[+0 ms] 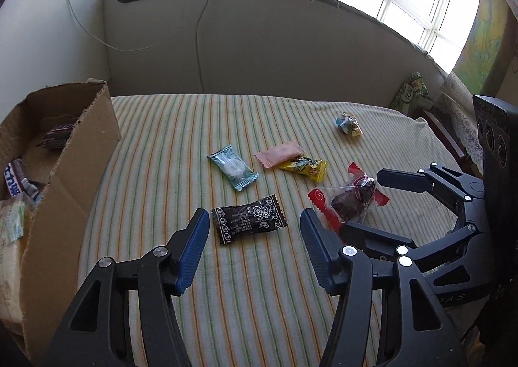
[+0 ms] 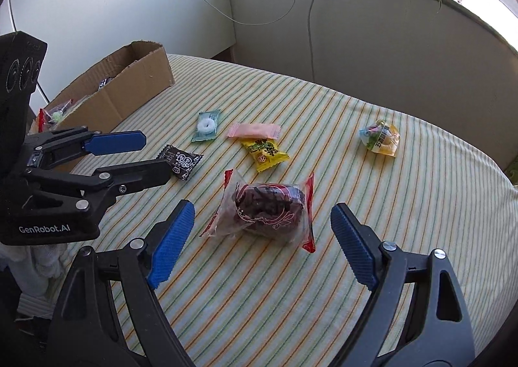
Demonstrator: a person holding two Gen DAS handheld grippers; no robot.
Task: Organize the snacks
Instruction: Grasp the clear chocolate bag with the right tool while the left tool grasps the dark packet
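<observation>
Snacks lay scattered on the striped cloth [image 2: 323, 286], with a cardboard box [image 2: 136, 82] at its left edge already holding several. Largest was the clear red-edged packet [image 2: 265, 208] of dark fruit, which looked bulky, soft and crinkly; its slick film would probably slip, so a hold across the plump middle seemed best. The right gripper [image 2: 262, 244] hovered just short of it, jaws spread wide and empty. Smaller, the black wrapper [image 1: 249, 223] looked flat, light and pliable, best pinched across its width. The left gripper [image 1: 254, 244] stood released around its near end, not touching.
</observation>
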